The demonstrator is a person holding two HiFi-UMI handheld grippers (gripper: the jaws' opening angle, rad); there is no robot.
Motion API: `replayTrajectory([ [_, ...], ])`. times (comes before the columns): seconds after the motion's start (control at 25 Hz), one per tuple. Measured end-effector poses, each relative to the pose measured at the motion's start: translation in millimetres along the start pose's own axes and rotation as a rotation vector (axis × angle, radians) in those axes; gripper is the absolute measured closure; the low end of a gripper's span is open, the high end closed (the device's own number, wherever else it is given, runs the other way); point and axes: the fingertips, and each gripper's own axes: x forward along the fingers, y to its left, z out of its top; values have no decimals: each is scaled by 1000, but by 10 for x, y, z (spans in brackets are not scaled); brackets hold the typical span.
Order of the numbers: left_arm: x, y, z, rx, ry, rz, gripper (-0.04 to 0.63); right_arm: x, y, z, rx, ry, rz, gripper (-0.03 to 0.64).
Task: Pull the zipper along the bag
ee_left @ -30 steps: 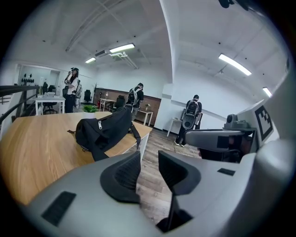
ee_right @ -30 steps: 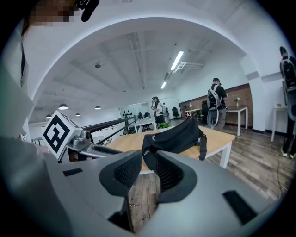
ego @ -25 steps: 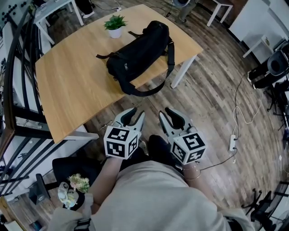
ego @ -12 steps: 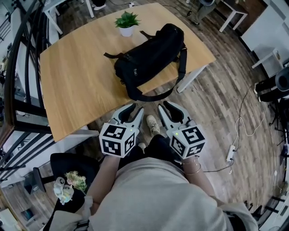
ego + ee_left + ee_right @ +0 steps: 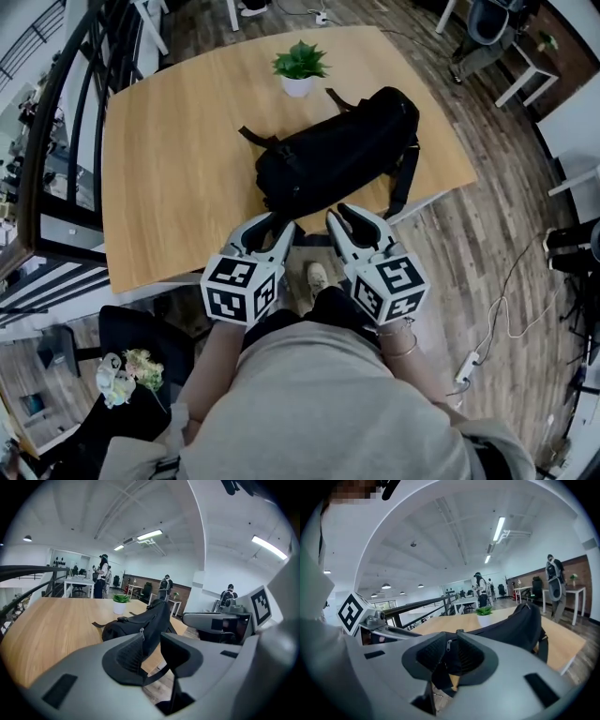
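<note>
Bag and tabletop now lie much nearer both grippers than a second ago. Fingers of the left gripper stand spread, empty; those of the right gripper have just been closing, yet remain apart on nothing. The bag lies just beyond the fingertips, untouched, on the tabletop's near right part. Its zipper pull shows small; the zipper line is hard to trace.

Bright, even light came from ceiling strip lights. Both gripper views bent fisheye, corners black. Shadows were soft, faint.
</note>
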Motion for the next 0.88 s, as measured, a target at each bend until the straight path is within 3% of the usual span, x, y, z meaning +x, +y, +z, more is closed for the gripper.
replayTrajectory([
  [0.44, 445, 305, 286, -49, -36, 154, 466, 464, -513, 192, -39, 28, 141, 544],
  [0.88, 376, 591, 119, -157, -68, 373, 465, 699, -619, 192, -93, 76, 305, 543],
])
